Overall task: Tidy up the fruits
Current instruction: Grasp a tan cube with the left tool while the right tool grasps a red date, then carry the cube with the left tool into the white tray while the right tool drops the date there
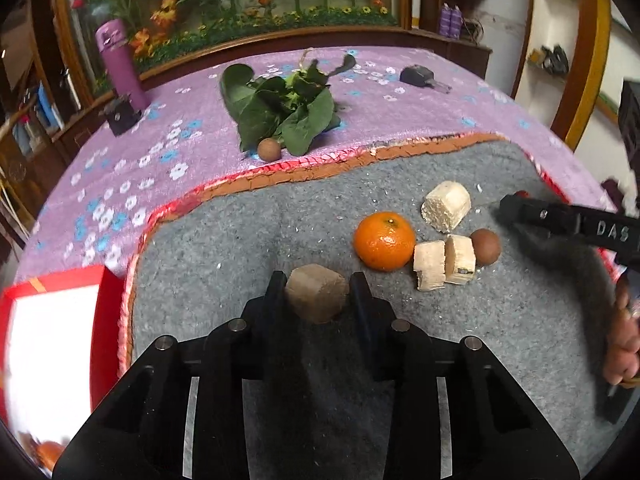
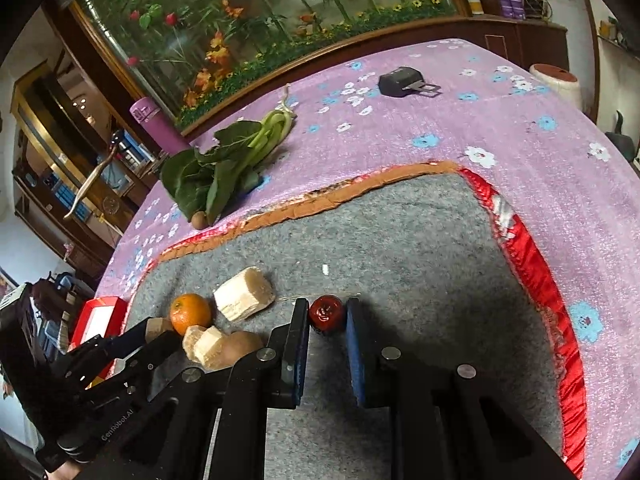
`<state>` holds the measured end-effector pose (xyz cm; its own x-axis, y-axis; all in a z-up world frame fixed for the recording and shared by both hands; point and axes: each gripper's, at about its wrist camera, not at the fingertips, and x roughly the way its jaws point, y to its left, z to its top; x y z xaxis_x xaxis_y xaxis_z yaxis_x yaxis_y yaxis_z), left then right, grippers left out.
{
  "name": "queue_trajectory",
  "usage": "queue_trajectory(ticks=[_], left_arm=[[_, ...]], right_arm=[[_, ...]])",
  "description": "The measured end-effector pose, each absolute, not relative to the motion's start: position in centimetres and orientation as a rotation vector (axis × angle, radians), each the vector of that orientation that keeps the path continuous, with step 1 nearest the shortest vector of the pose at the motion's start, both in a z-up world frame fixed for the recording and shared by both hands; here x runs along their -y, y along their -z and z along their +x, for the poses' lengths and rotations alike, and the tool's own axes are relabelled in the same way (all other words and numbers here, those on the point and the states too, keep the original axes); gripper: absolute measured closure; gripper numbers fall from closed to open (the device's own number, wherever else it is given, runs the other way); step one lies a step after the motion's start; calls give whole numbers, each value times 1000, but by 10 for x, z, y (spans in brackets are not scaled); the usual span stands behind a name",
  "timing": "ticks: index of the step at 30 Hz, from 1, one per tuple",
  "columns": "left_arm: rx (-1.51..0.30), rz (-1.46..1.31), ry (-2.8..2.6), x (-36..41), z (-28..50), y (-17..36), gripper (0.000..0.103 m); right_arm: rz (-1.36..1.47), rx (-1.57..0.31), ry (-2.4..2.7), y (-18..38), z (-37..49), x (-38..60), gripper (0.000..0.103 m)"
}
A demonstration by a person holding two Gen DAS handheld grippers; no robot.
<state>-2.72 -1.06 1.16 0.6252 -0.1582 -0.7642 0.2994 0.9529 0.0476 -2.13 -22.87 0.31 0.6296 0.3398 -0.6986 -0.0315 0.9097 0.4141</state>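
Observation:
On the grey felt mat (image 1: pixel 248 240) my left gripper (image 1: pixel 318 292) is shut on a tan-brown chunk (image 1: pixel 316 300), which rests on the mat. Right of it lie a mandarin (image 1: pixel 384 246), two pale cut pieces (image 1: pixel 430 266) side by side, a bigger pale block (image 1: pixel 446 206) and a round brown fruit (image 1: pixel 485 246). In the right wrist view my right gripper (image 2: pixel 327 316) is shut on a small dark-red fruit (image 2: pixel 326 312) low over the mat. The same gripper shows from the side at the right edge of the left wrist view, its tip (image 1: pixel 516 210) beside the brown fruit.
A bunch of leafy greens (image 1: pixel 284 108) and a second brown fruit (image 1: pixel 269 149) lie on the purple flowered cloth (image 1: pixel 120 184) beyond the mat. A red box (image 1: pixel 108 312) stands at the mat's left edge. A purple bottle (image 1: pixel 120 64) and a black object (image 1: pixel 418 75) sit at the back.

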Motion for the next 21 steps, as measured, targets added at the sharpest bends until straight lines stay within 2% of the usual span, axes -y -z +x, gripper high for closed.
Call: queue_trajectory(ticks=[8,12,21], left_arm=[[-745,134,209,-10,-67,-41,72],[-683,125,164,-28,-91,-58,72],[-592,102,-2,-103,-142,-79,72]], right_arm=[[369,-746,-275,-21,-33,222,85],[345,-745,-273,-21,-31,216,86],[311,-700,-213,-21,-31,216,86]])
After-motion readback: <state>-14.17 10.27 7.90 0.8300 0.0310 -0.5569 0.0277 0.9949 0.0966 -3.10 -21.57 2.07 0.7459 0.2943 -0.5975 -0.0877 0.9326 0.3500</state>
